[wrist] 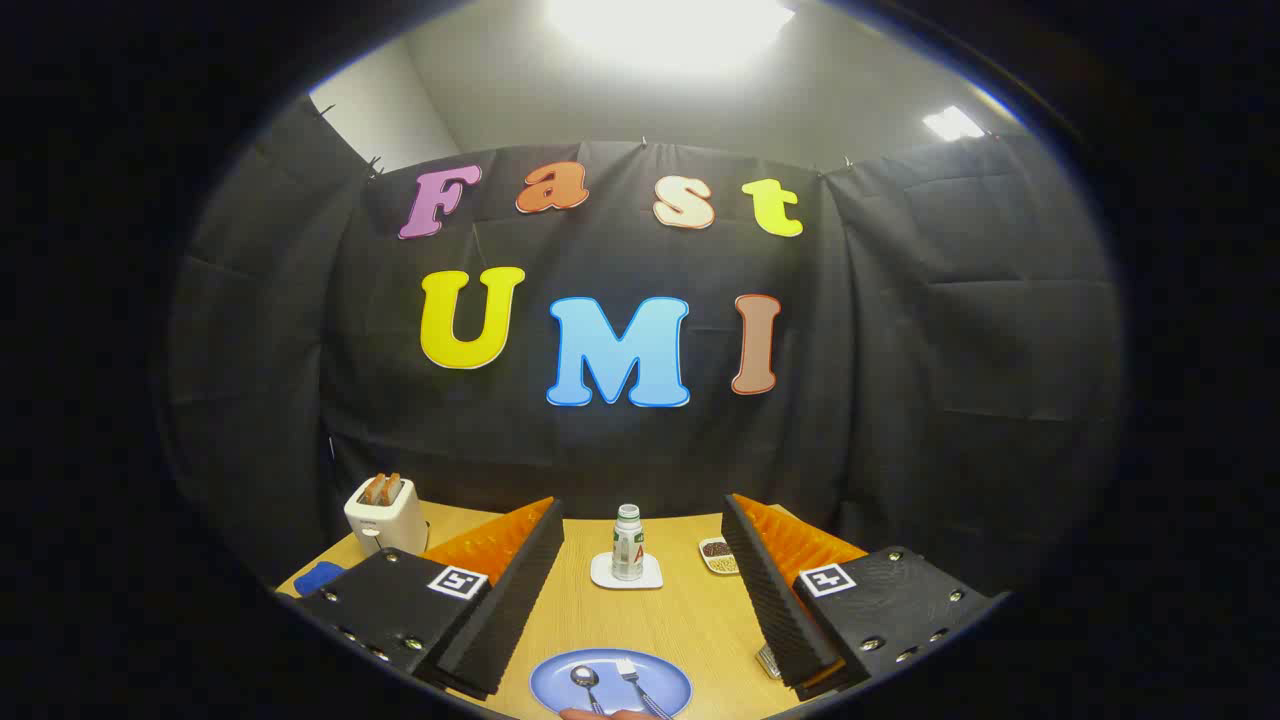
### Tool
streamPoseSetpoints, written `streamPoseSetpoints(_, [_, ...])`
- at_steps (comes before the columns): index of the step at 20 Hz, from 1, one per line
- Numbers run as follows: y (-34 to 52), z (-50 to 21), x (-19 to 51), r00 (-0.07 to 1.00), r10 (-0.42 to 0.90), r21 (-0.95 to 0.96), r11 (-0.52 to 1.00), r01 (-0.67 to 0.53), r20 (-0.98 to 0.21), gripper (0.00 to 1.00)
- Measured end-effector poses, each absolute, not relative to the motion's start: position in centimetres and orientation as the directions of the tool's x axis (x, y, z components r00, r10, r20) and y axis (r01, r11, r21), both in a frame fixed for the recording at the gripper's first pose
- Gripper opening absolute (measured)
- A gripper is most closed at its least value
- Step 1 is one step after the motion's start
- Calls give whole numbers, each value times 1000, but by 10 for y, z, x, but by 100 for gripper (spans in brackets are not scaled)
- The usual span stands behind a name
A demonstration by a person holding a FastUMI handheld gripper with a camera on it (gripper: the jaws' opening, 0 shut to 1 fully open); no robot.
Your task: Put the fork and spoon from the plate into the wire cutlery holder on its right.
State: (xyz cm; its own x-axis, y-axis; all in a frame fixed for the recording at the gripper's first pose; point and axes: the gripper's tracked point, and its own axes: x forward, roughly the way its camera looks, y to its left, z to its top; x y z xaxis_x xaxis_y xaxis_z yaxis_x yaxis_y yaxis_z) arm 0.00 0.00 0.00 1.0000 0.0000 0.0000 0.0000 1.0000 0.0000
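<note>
A blue plate (560, 682) lies on the wooden table between my two fingers, close in. On it rest a spoon (585, 682) on the left and a fork (634, 681) on the right, heads pointing away from me. My gripper (640, 590) is open above the table, with nothing between its fingers. A small piece of the wire cutlery holder (768, 661) peeks out beside the right finger, to the right of the plate; most of it is hidden behind that finger.
Beyond the fingers a small bottle (627, 541) stands on a white coaster (627, 574). A small dish of dark and light bits (718, 556) sits to its right. A white toaster (385, 514) with toast stands far left, with a blue object (319, 577) near it.
</note>
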Motion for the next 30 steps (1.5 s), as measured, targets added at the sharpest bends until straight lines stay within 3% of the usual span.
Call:
streamPoseSetpoints(18, [-6,-15,0,1000,6,-17,1000,-6,-8,97])
streamPoseSetpoints(30, [-15,-126,10,940,73,0,997,-77,-333,98])
